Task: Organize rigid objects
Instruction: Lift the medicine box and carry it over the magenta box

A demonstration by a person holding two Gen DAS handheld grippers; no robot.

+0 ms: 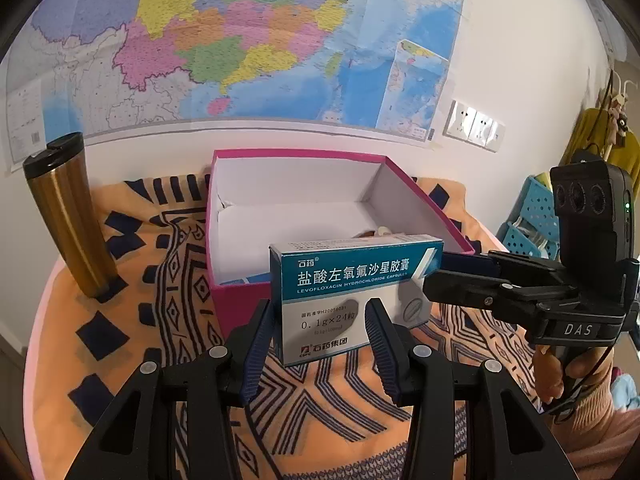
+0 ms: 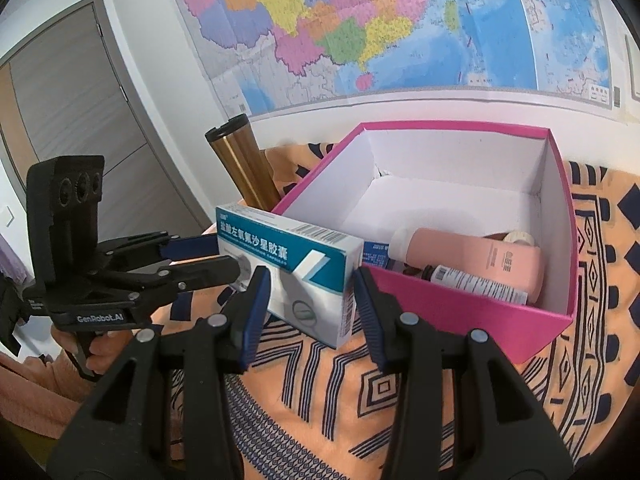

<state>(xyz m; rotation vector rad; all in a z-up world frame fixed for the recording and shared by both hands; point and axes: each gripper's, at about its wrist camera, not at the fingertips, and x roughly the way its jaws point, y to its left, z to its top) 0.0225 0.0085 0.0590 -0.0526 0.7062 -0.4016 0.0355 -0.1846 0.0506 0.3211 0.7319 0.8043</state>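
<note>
Teal-white medicine carton (image 1: 352, 296) — both tools gripping, pink box (image 1: 240, 300) behind

Place: a lived-in room of a home
Wall: a large coloured map (image 1: 240, 40) above white wall sockets (image 1: 474, 124)
Table: a round table under an orange patterned cloth (image 2: 400, 392)
Corner: clothes on a hook (image 1: 616, 128), blue plastic baskets (image 1: 536, 216)
Door: a grey wooden door (image 2: 76, 112)
</note>
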